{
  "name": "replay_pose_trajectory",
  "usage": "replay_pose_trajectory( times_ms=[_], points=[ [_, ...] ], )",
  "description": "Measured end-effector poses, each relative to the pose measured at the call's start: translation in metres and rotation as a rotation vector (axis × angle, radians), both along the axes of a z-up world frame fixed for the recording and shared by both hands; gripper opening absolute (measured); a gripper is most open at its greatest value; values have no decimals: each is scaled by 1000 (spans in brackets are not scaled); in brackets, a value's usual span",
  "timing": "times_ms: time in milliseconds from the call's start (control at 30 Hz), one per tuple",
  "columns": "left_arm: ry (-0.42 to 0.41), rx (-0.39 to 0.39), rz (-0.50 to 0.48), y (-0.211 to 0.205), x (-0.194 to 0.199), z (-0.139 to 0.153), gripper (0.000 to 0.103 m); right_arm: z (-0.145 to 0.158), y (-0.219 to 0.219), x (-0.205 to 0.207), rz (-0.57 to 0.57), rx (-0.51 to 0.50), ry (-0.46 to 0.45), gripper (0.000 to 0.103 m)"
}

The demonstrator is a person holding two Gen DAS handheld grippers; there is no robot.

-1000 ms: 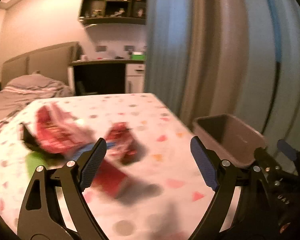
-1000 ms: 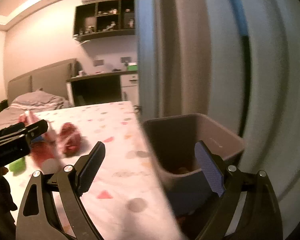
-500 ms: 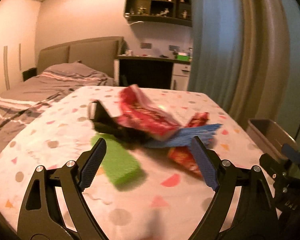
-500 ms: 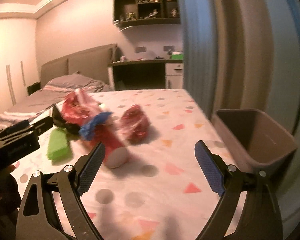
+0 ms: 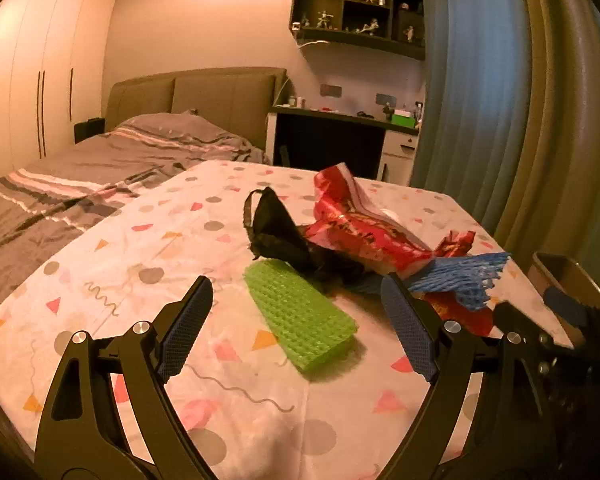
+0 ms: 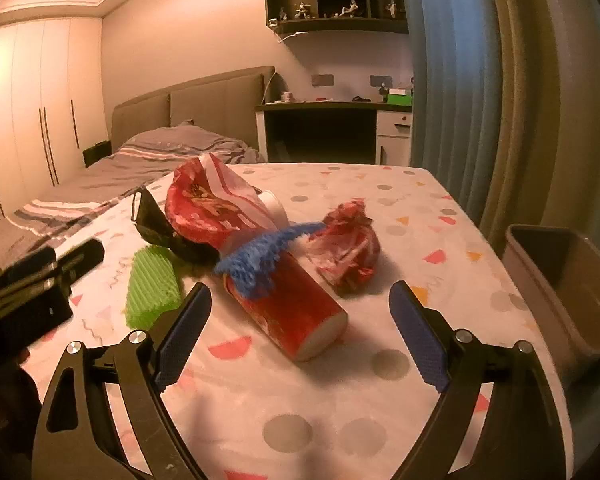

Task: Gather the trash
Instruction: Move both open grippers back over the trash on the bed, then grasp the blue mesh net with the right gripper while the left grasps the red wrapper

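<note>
A pile of trash lies mid-table: a green foam-net sleeve point(image 5: 300, 314) point(image 6: 153, 286), a black crumpled bag point(image 5: 280, 236) point(image 6: 160, 228), a red snack bag point(image 5: 360, 228) point(image 6: 208, 204), a blue foam net point(image 5: 460, 278) point(image 6: 260, 256), a red cup on its side point(image 6: 288, 312) and a crumpled red wrapper point(image 6: 350, 248). My left gripper point(image 5: 298, 330) is open and empty, just short of the green sleeve. My right gripper point(image 6: 300, 334) is open and empty, its jaws either side of the red cup's near end. A grey bin point(image 6: 560, 280) point(image 5: 568, 276) stands at the table's right edge.
The table wears a white cloth point(image 6: 340, 412) with coloured dots and triangles. A bed point(image 5: 100, 168) lies to the left, a desk point(image 5: 340, 140) at the back, curtains point(image 6: 500, 100) along the right. The left gripper's body point(image 6: 28, 292) shows at the right wrist view's left edge.
Both grippers have swung left from the bin and curtain to face the trash pile. Both stayed open and empty.
</note>
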State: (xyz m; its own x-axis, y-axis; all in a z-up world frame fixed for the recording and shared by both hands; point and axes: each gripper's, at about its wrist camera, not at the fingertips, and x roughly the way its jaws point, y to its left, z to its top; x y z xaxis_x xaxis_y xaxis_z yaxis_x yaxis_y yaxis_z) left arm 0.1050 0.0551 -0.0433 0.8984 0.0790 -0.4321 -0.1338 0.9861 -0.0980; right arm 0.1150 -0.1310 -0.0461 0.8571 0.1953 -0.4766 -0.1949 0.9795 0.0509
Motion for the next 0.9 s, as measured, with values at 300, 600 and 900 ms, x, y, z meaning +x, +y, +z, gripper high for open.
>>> replay_pose_trajectory(
  times_ms=[300,600,900],
  points=[
    [23,-12,19,14,5,-7,85,3,13,30,49,63,51,59],
    [27,-17,5,18,11,-8,85,2,18,36,84,49,46,10],
    [21,-26,-46,6,19,-8,85,17,11,16,87,17,-68,4]
  ],
)
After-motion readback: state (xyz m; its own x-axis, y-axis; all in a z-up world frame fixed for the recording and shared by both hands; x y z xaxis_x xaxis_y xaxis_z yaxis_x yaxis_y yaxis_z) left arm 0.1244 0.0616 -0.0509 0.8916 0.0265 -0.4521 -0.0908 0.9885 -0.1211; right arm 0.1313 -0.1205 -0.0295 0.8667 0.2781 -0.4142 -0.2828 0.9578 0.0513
